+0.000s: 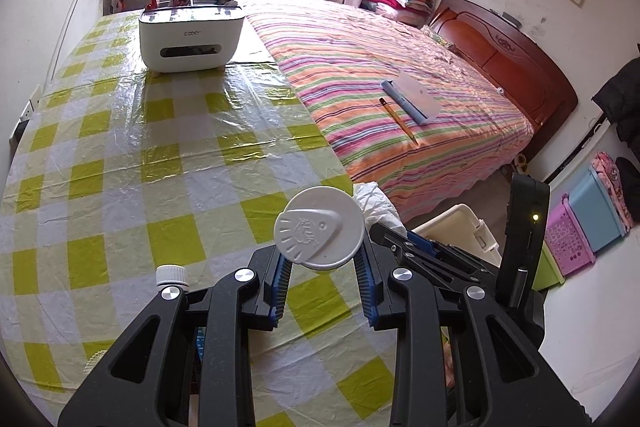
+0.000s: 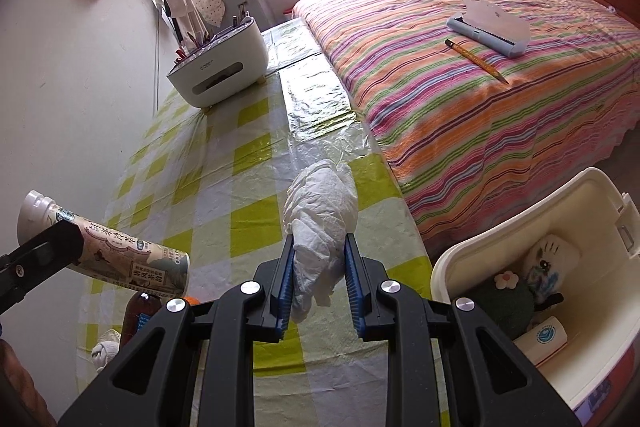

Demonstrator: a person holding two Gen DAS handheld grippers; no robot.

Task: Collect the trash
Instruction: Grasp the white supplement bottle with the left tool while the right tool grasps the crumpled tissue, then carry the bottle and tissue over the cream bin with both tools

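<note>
My left gripper (image 1: pixel 323 259) is shut on a paper drink cup with a white lid (image 1: pixel 320 227), held above the checked table. In the right wrist view the same cup (image 2: pixel 120 259) shows at the left, tilted, printed with Chinese text, gripped by the left gripper's black finger (image 2: pixel 44 247). My right gripper (image 2: pixel 318 281) is shut on a crumpled white tissue (image 2: pixel 320 223) above the table; the tissue also shows in the left wrist view (image 1: pixel 376 207). A cream bin (image 2: pixel 520 227) stands beside the table at the right, holding a few items.
A white organiser box (image 1: pixel 191 39) stands at the table's far end. A brown bottle (image 2: pixel 140 315) and a small white wad (image 2: pixel 105 351) sit at the table's near left. A striped bed (image 1: pixel 400 87) with a pencil and a device lies right. Coloured baskets (image 1: pixel 568 243) stand on the floor.
</note>
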